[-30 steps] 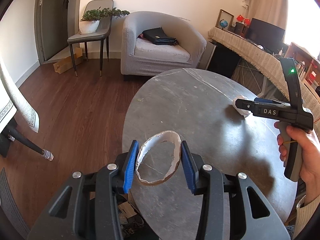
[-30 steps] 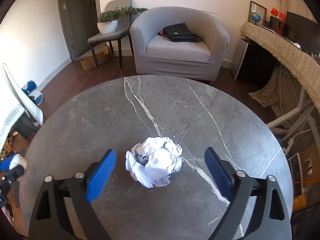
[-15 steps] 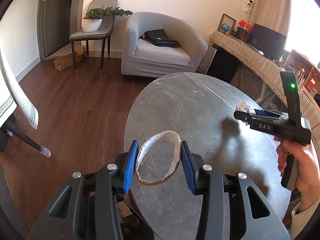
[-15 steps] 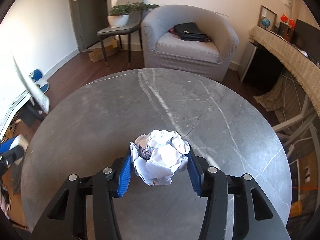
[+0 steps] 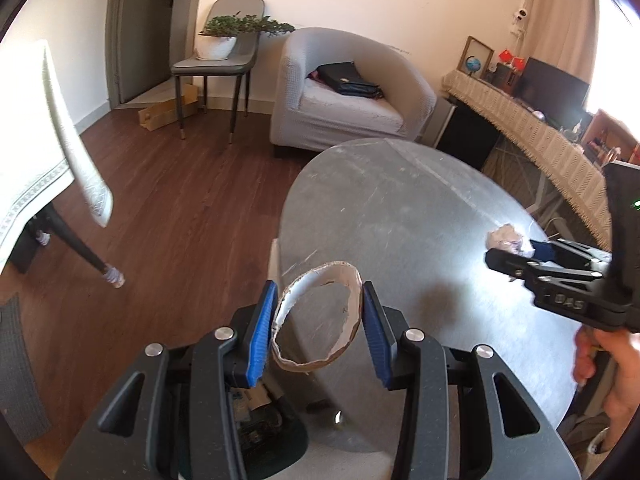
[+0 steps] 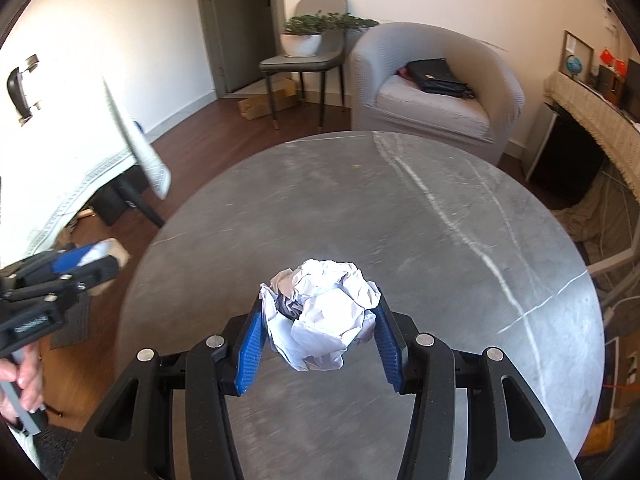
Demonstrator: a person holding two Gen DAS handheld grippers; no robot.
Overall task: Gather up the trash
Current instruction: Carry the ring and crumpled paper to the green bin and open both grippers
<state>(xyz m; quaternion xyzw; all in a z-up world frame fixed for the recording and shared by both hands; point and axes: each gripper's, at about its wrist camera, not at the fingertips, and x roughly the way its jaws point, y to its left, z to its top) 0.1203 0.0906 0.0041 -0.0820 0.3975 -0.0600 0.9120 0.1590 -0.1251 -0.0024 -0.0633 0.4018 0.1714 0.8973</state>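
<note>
Blue rubber pads on the left gripper (image 5: 318, 322) were pinched on a torn ring of brown cardboard with a white inner face (image 5: 318, 320), one pad on each side of it, so the ring sat upright-ish between the fingers, its open hole facing the camera. Under and ahead of that gripper was the edge of the round grey marble-look table (image 5: 400, 216); below the jaws, off the table edge, you could make out a dark bin or bag with stuff in it (image 5: 260, 432), though what's inside was too murky to tell.

Over on the right gripper (image 6: 318, 338), same deal: its blue pads were squeezed in against a crumpled ball of white paper (image 6: 320, 316), which bulged out above and in front of the fingers and hung clear of the tabletop. The veined grey top stretched out ahead of it.

From the left wrist view, the right gripper showed off to the right with the paper wad at its tip and a hand (image 5: 608, 368) wrapped round the handle. From the right wrist view, the left gripper poked in low on the left, a bit blurred.

Well beyond both: a grey tub armchair (image 6: 436, 84) with a black bag (image 6: 436, 76) on the seat, and beside it a grey chair holding a potted plant in a white bowl (image 6: 304, 36).
</note>
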